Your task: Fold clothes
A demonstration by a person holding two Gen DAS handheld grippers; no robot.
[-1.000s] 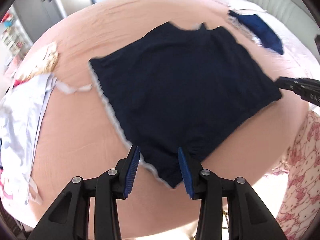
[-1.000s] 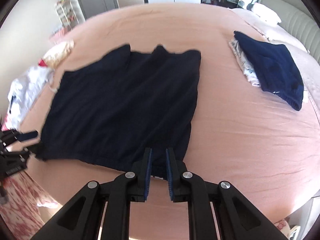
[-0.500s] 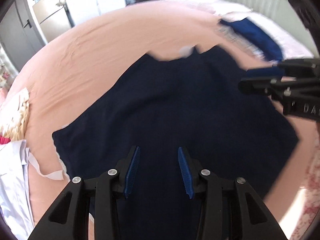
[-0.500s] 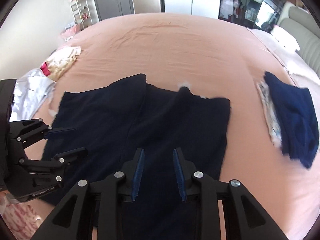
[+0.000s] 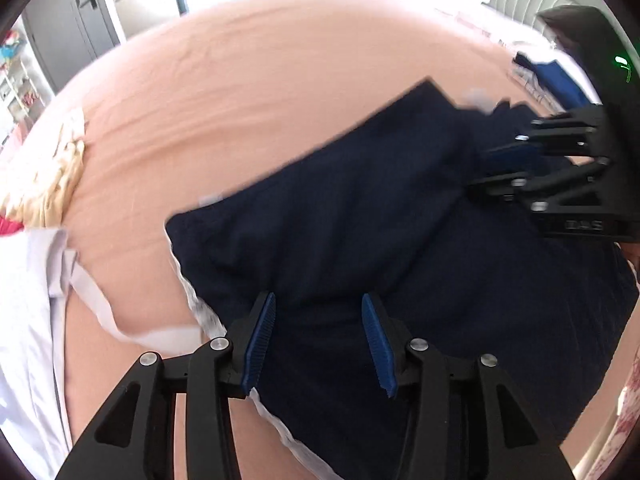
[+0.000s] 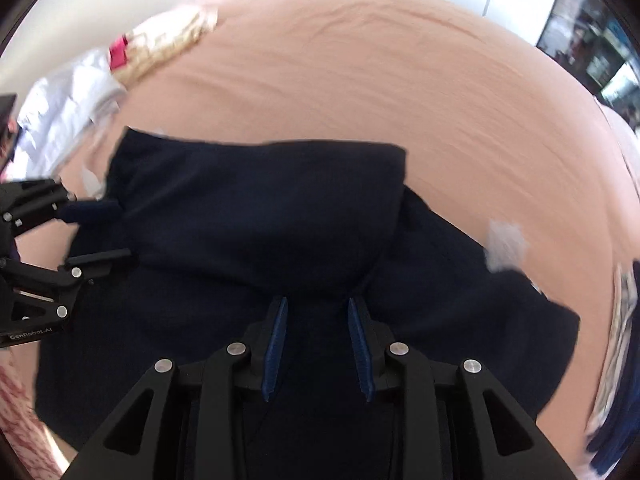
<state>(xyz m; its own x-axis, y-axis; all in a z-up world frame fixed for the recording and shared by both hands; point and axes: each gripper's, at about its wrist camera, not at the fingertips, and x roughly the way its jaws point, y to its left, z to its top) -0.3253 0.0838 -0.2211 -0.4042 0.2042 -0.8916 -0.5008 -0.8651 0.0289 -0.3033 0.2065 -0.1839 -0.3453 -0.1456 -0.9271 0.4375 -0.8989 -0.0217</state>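
Observation:
A dark navy garment [image 5: 360, 220] lies on the pink bed sheet [image 5: 240, 80], one part folded over the rest, with a white label [image 6: 504, 244] at its far edge. My left gripper [image 5: 318, 300] hangs over the garment's near left part. Its jaws are opening and the blue pads pinch no cloth. My right gripper [image 6: 317, 302] points down at the garment [image 6: 260, 208] beside the fold's edge. Its jaws are opening too, and no cloth is pinched. Each wrist view shows the other gripper over the garment: the right gripper [image 5: 480, 172] and the left gripper [image 6: 120, 230].
A white shirt [image 5: 28, 300] and a beige garment [image 5: 52, 184] lie at the bed's left. A folded blue pile [image 5: 556, 80] sits at the far right near the pillows. Pink floral cloth [image 5: 632, 400] shows at the bed's near edge. Cupboards stand beyond the bed.
The right gripper, shut at the near hem a second ago, has come open. Both grippers moved from the near edge to over the garment's middle, closer together.

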